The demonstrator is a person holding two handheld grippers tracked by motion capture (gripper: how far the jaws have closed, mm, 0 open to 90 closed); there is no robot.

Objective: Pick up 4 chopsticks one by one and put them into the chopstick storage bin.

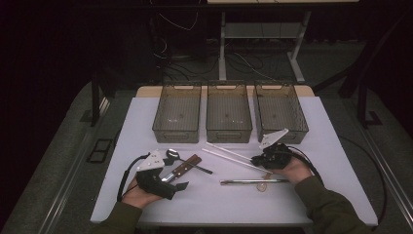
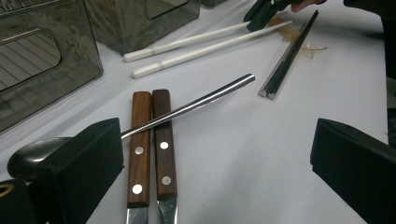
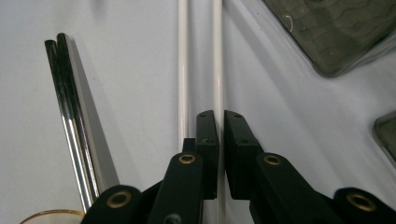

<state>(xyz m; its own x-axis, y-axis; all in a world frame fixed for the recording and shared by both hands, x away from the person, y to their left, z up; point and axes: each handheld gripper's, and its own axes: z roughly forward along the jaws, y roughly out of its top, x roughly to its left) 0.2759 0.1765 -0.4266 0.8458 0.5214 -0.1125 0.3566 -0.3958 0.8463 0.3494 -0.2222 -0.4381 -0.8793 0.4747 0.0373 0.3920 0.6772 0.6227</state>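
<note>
Right jaws: nearly shut on one white chopstick [image 3: 218, 56], pads pinching it near its end; right gripper [image 3: 220, 122] low over the table [image 1: 311, 122].
Left jaws: stood wide, nothing between the pads; left gripper [image 2: 210, 158] hovered above two wood-handled knives [image 2: 152, 140].
Held chopstick: lay flat on the table, running toward 10 o'clock from the right gripper [image 1: 257, 158] in the high view.
Second white chopstick [image 3: 182, 56]: just beside the held one, parallel, outside the jaws.
Dark chopsticks [image 1: 253, 182]: a pair at 6 o'clock of the white ones, a small amber dish [image 1: 262, 187] touching or just under them; cannot tell which.
Spoon [image 2: 187, 107]: across the knife handles, bowl hidden behind the left pad.
Bins [image 1: 229, 114]: three grey ones in a row at 12 o'clock, seemingly empty.
Risk, slip: thin, smooth stick gripped near one end; likely to pivot or slide out on lifting.
Risk, partner: second stick so close that a lift could drag or roll it away.
Risk, sorting: only one of the pair held; could land in a bin without its mate.
</note>
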